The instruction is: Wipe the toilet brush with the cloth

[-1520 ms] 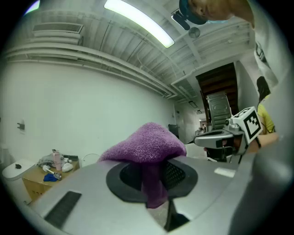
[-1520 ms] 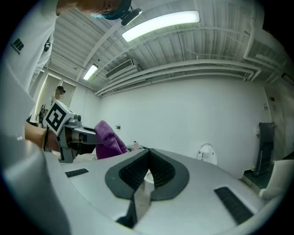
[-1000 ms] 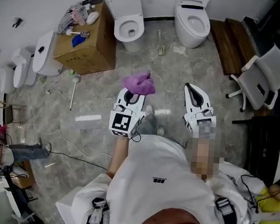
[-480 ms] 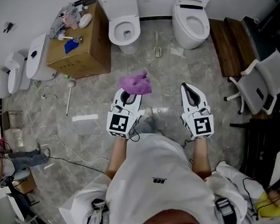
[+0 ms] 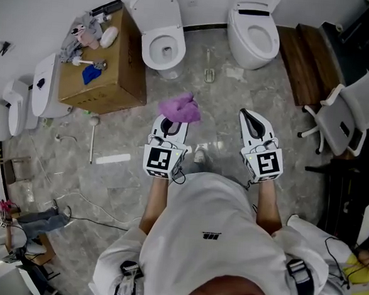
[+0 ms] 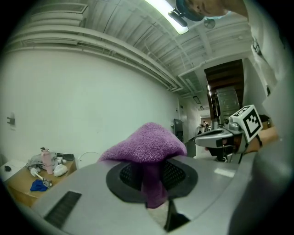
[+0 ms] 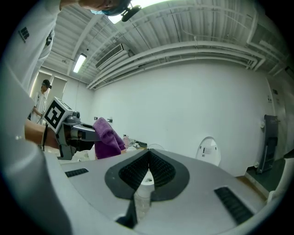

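— Purple cloth (image 5: 181,107) sits pinched in the left gripper (image 5: 171,125); the right gripper (image 5: 255,120) is closed, empty.
— The brush (image 5: 93,134) likely lies left on the floor (image 5: 125,190) by the box (image 5: 107,75): open right, grasp its handle first.

White T-shirt (image 5: 209,240); grey left gripper (image 5: 171,124), right gripper (image 5: 253,116); marker cubes (image 5: 159,161).
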The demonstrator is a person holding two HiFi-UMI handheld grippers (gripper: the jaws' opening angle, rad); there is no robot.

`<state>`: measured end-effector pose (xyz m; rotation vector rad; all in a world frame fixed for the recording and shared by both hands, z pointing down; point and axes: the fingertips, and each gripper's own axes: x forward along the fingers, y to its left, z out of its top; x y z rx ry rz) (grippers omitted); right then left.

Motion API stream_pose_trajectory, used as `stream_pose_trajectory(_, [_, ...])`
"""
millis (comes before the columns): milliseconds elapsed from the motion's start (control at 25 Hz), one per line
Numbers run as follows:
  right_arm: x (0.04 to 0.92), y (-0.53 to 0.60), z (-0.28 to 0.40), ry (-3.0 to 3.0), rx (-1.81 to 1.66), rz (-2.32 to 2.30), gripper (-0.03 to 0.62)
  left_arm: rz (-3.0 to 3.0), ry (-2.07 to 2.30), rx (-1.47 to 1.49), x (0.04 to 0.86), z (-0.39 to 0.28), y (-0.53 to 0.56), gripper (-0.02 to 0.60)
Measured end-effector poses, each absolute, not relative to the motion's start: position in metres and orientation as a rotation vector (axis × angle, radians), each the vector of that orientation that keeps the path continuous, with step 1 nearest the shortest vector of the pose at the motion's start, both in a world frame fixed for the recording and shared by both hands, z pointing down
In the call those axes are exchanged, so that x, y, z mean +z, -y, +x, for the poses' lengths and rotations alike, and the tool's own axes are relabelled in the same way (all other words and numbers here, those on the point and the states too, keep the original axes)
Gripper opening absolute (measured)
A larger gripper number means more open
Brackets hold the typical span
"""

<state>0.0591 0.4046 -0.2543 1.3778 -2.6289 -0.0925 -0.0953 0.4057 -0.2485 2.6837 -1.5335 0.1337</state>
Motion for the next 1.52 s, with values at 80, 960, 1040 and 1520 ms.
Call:
stream_pose_trajectory(80, [-0.252, -0.386, 0.052, 2.621, -0.093, 1.387, -0.005, 2.689, 1.524, 0.136, -0.246, -0.103, -0.386, 0.066])
stream_pose_trajectory(960, [-0.226, -0.234, 0.043, 2.608, -0.065, 1.408, -0.005, 2.707, 1.473, 0.136, -0.219, -0.097, -0.232, 0.066])
stream_pose_trajectory(1040, [-0.221, -0.211, 0.045, 2.613, -0.050, 1.397, -0.005, 2.703, 1.476, 0.143, -0.215, -0.094, -0.210, 0.066])
stream_pose_trajectory(1520, [-0.175, -0.052, 0.059, 2.625, 0.060, 1.276, -0.005, 2.598, 1.471, 0.209, -0.163, -0.077, -0.062, 0.066])
